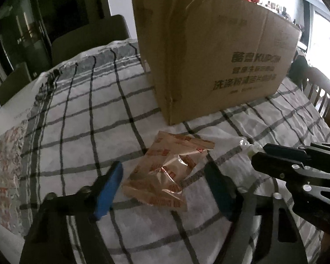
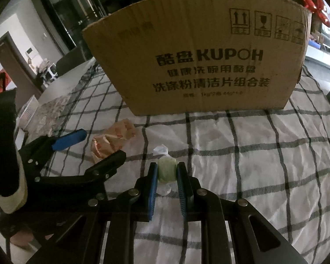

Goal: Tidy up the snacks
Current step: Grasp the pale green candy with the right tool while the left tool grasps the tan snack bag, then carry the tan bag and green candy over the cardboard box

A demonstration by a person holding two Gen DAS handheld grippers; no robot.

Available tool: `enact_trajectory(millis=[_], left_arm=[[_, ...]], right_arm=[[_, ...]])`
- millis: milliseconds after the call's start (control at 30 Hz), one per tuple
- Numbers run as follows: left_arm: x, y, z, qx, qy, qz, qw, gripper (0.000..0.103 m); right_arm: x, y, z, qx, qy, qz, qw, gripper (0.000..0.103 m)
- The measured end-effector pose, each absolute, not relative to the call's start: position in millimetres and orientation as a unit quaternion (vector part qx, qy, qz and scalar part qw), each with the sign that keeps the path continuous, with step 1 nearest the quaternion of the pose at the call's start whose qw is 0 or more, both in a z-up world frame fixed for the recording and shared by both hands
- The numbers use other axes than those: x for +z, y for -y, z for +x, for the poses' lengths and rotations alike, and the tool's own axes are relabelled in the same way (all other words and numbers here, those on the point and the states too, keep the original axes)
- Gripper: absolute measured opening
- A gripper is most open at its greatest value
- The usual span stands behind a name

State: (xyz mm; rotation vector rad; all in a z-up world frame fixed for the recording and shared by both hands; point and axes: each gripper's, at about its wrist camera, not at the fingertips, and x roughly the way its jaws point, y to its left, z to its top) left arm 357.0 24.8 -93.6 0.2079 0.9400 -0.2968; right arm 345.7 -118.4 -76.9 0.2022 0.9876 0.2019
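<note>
A tan snack packet with red print (image 1: 165,173) lies on the checked tablecloth in front of a tall cardboard box (image 1: 211,55). My left gripper (image 1: 165,187) is open, its blue pads on either side of the packet, apart from it. In the right wrist view the same packet (image 2: 112,140) lies left of centre beside the left gripper (image 2: 94,145). My right gripper (image 2: 167,171) is shut on a green wrapped candy (image 2: 166,169), low over the cloth. The box (image 2: 198,55) stands upright behind. In the left wrist view the right gripper (image 1: 255,156) enters from the right with the candy wrapper (image 1: 245,144) at its tip.
The table under a grey-and-white checked cloth (image 2: 264,154) has a patterned bare edge on the left (image 1: 4,154). Dark chairs (image 1: 88,37) stand behind the table, and a wooden chair (image 1: 321,96) stands at the right. My sleeve (image 2: 4,154) shows at the left.
</note>
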Motion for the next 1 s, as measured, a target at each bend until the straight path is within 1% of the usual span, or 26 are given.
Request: enact_trajectory(millis=[67, 100, 167, 200, 333, 600, 1000], left_arm=[[-95, -25, 359, -0.14, -0.453, 0.094, 0.876, 0.064], [-95, -25, 359, -0.137, -0.45, 0.094, 0.877, 0.058], [-93, -27, 358, -0.139, -0.45, 0.085, 0.878, 0.055], [-92, -28, 357, -0.139, -0.449, 0.08, 0.879, 0.052], [-87, -29, 351, -0.13, -0.436, 0.075, 0.887, 0.048], [-63, -30, 329, -0.13, -0.42, 0.055, 0.897, 0.046], [-3, -19, 292, -0.144, -0.367, 0.042, 0.918, 0.045]], right_arm=[[-77, 119, 347, 0.095, -0.473, 0.097, 0.871, 0.019], [-77, 120, 348, 0.095, -0.473, 0.098, 0.87, 0.019], [-76, 120, 349, 0.095, -0.472, 0.097, 0.871, 0.019], [-75, 120, 349, 0.095, -0.471, 0.096, 0.872, 0.019], [-72, 122, 345, 0.099, -0.467, 0.098, 0.873, 0.019], [-59, 130, 331, 0.106, -0.454, 0.101, 0.879, 0.019], [-6, 150, 300, 0.104, -0.393, 0.108, 0.907, 0.019]])
